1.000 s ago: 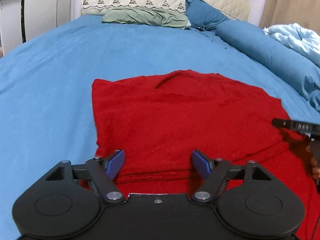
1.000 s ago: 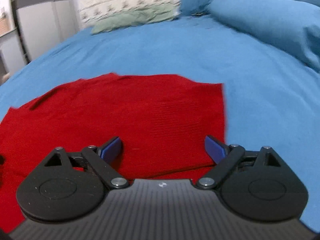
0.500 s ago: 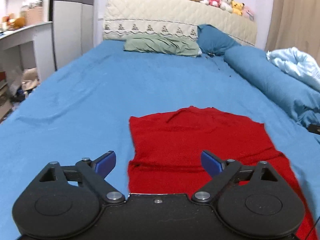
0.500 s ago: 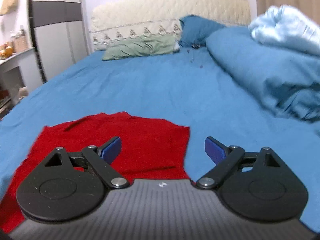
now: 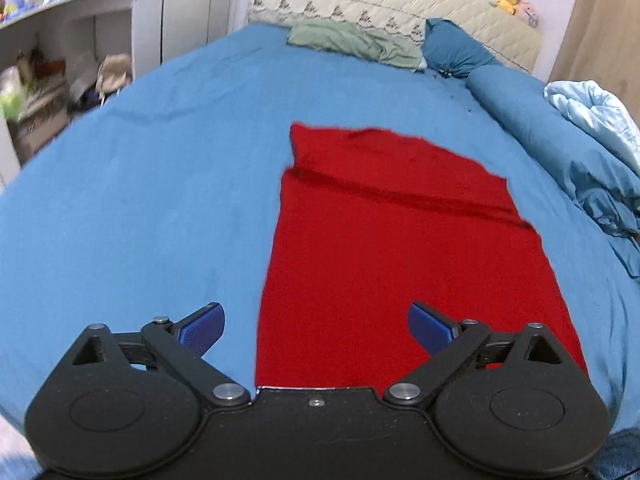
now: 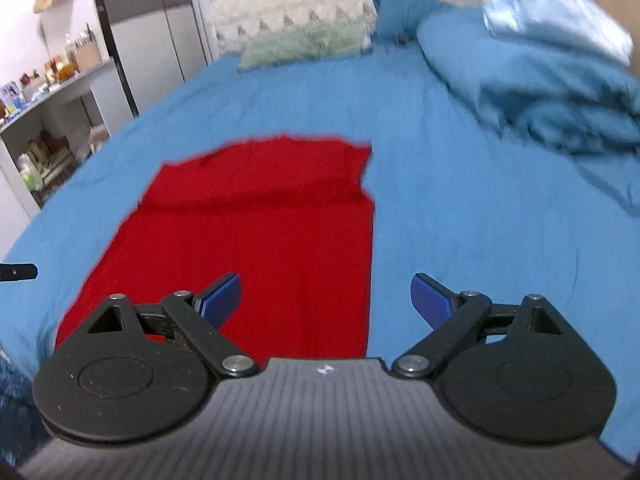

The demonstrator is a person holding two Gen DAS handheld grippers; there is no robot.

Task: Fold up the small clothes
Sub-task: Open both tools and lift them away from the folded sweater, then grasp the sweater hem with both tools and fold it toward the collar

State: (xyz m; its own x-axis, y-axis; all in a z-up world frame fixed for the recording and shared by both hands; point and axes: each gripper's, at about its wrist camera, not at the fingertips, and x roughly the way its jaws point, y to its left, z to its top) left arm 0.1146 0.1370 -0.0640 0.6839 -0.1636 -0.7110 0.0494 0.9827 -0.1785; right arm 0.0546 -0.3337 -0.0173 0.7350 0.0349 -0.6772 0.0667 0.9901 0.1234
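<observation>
red garment (image 5: 392,248) lies beyond both grippers' fingers (image 5: 200,326).

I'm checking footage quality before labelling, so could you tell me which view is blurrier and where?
Right wrist view: motion blur smears the light blue blanket and headboard; red garment edges soft. Left wrist view: sharper, shelf at left blurred; fisheye bends the bed.
</observation>
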